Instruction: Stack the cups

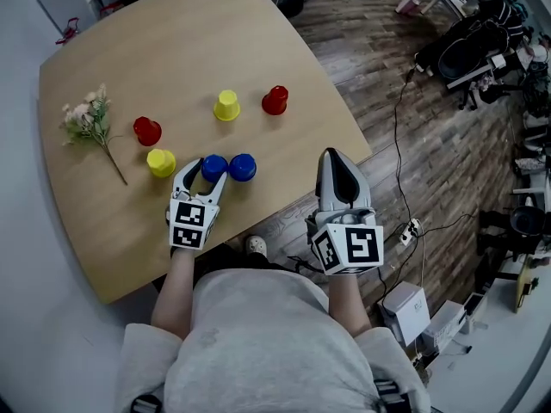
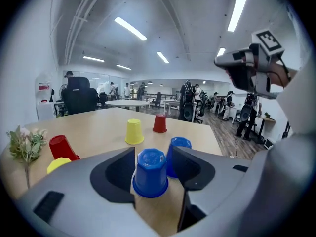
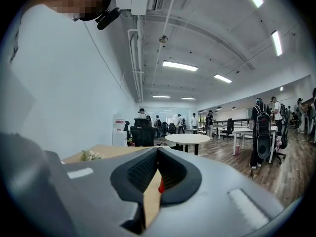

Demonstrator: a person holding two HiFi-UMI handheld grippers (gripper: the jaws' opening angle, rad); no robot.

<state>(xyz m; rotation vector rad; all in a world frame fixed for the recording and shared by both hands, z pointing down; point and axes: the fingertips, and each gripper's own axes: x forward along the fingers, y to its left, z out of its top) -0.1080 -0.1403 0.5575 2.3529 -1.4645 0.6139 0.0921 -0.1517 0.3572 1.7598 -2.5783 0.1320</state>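
Observation:
Six small cups stand upside down on the wooden table (image 1: 129, 222). My left gripper (image 1: 205, 175) (image 2: 153, 154) is open, its jaws on either side of a blue cup (image 1: 214, 168) (image 2: 150, 173), with a sliver of table showing between cup and right jaw. A second blue cup (image 1: 243, 167) (image 2: 178, 152) stands just beyond, partly hidden by that jaw. Farther off are a yellow cup (image 1: 226, 106) (image 2: 134, 132) and a red cup (image 1: 275, 100) (image 2: 159, 123). Left of the gripper stand another red cup (image 1: 147, 131) (image 2: 62, 147) and another yellow cup (image 1: 161, 163) (image 2: 58, 164). My right gripper (image 1: 331, 155) (image 3: 157, 152) is shut and empty, held off the table's right edge.
A sprig of dried flowers (image 1: 89, 120) (image 2: 25, 144) lies at the table's left. Cables, a power strip (image 1: 406, 231) and boxes sit on the wood floor to the right. Office chairs, tables and people fill the room behind.

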